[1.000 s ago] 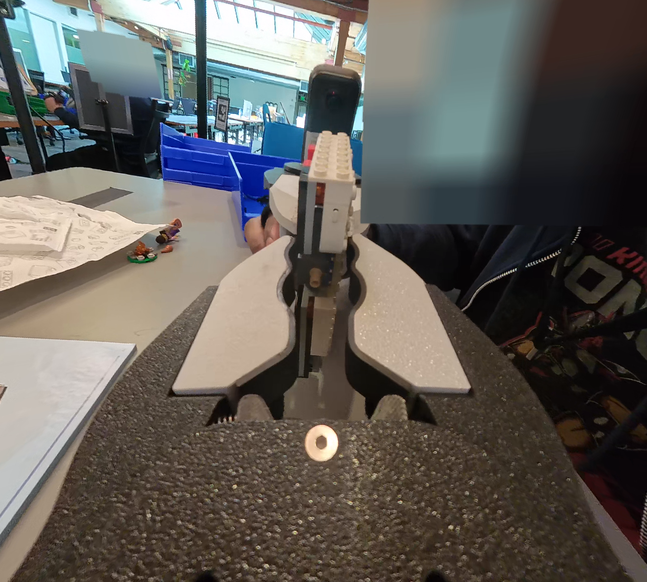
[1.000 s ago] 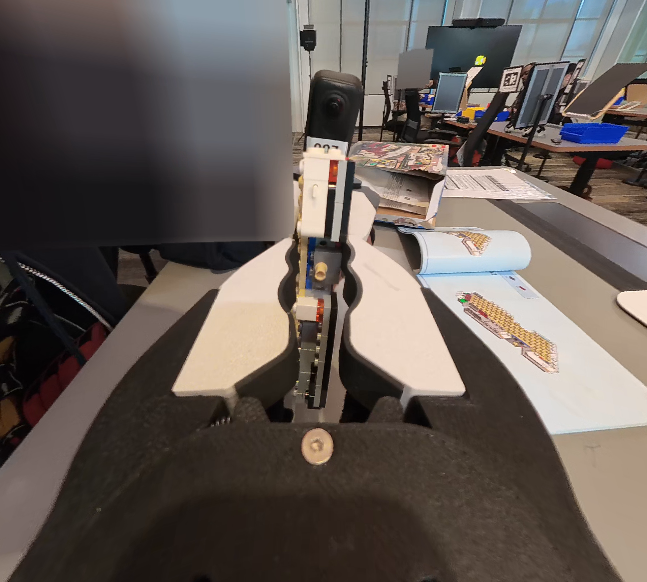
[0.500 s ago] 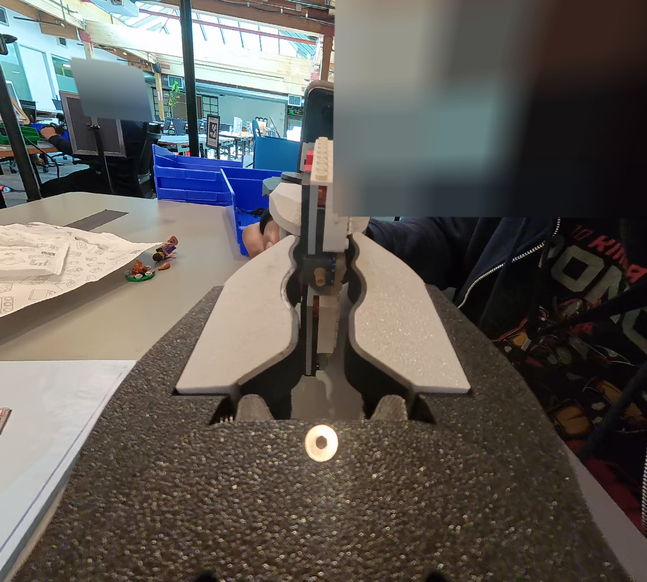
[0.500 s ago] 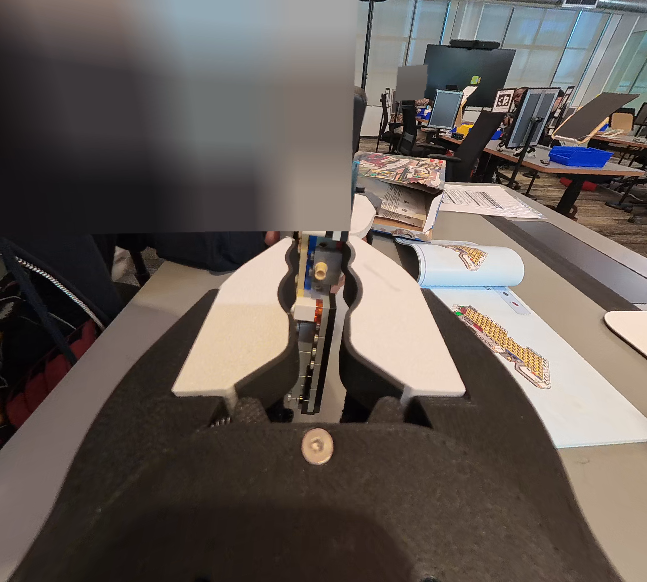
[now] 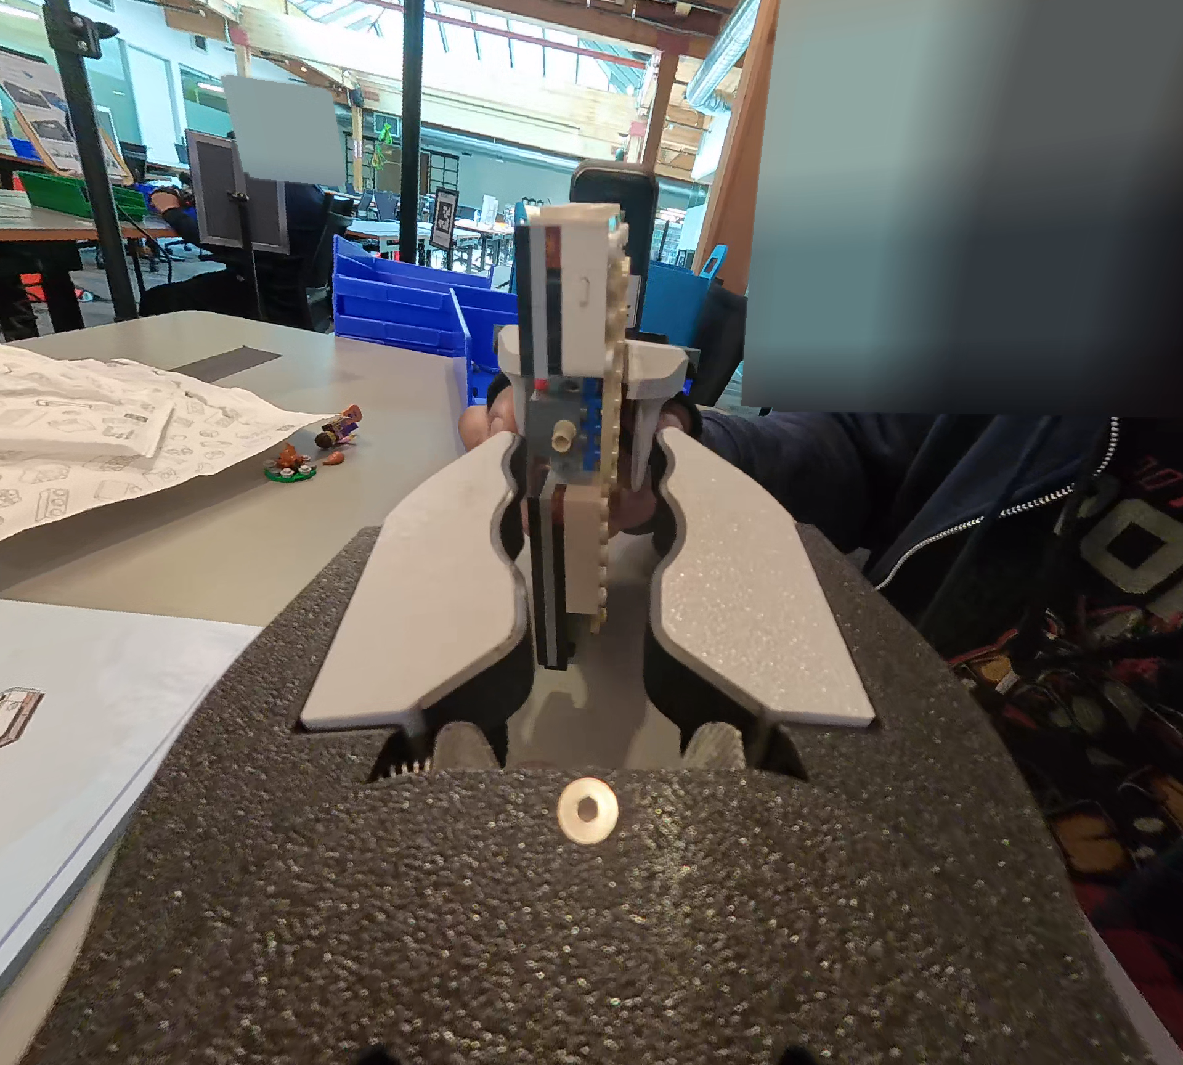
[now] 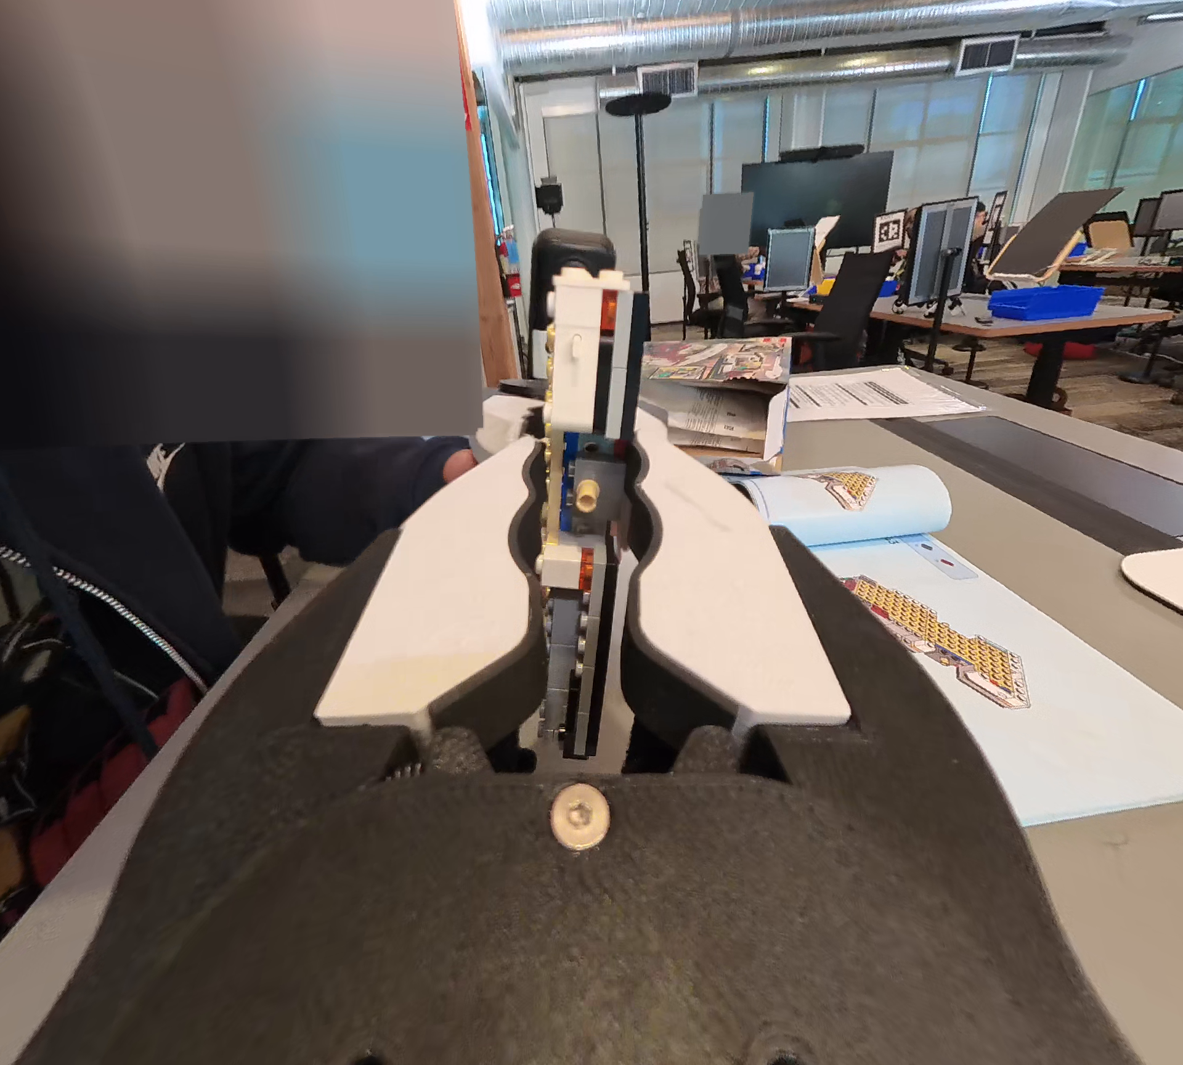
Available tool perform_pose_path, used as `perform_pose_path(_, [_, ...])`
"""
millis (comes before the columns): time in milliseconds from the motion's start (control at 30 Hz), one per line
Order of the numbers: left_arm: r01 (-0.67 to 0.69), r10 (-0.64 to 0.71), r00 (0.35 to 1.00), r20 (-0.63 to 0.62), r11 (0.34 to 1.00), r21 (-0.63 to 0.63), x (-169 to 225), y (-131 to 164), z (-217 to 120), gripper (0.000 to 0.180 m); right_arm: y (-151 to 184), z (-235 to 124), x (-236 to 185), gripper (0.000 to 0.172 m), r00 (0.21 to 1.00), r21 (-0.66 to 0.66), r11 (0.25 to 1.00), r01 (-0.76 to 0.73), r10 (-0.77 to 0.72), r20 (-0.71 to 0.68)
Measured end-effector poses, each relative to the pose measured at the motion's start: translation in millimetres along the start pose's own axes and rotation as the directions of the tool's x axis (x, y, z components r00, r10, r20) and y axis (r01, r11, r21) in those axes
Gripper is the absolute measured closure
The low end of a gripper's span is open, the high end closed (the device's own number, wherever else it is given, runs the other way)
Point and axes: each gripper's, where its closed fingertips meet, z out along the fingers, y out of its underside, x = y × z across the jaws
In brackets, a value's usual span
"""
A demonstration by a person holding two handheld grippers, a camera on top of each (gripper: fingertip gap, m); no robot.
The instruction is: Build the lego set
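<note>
Brick model point(image 5: 576, 298), one only, thin and tall, standing on edge at the centre of both wrist views, lifted clear of the bench point(image 5: 256, 535) and caught between the two grippers, which meet it from opposite sides. Built of white, black, grey, blue and tan layers, with a single tan peg point(image 5: 563, 433) sticking out towards each camera. Right gripper point(image 6: 586, 458) narrow and clamped on the model, both pale fingers point(image 6: 474, 554) pressed against its flat faces. Left gripper point(image 5: 586, 451) wider and not gripping: one finger point(image 5: 448, 554) close against the black edge at 9 o'clock, the other standing off from the studded tan face at 3 o'clock with a plain gap. Carried, then, by the right gripper alone, as judged from the pressing pads. Best handled by keeping that pinch square on the flat faces and the stack upright, since so slim a pile looks apt to twist or split along its layers. Beyond the model in the left view, at 9 o'clock, one creased printed sheet point(image 5: 96, 439), one small toy figure point(image 5: 339, 426), one green round piece point(image 5: 289, 469); at 11 o'clock, blue bins point(image 5: 410, 298), at least two; at 8 o'clock, one flat white booklet point(image 5: 96, 714). In the right view, at 3 o'clock, one open booklet point(image 6: 864, 503) with a curled page; at 2 o'clock, one opened box point(image 6: 717, 387) and one printed sheet point(image 6: 877, 394). Dark jacket sleeve point(image 6: 288, 496) at 9 o'clock.
</note>
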Motion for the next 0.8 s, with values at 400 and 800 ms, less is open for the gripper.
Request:
perform_pose_path(400, [-0.039,0.036,0.998,-0.046,0.998,-0.051,13.7,5.2,4.2,0.156,5.8,4.9,-16.5,0.149,0.992,0.04,0.999,-0.036,0.031,0.126])
perform_pose_path(800, [-0.022,0.018,0.998,-0.058,0.998,-0.059,14.9,7.6,5.2,0.157,6.0,3.9,-18.1,0.148,0.99,0.047,0.998,-0.03,0.023,0.138])
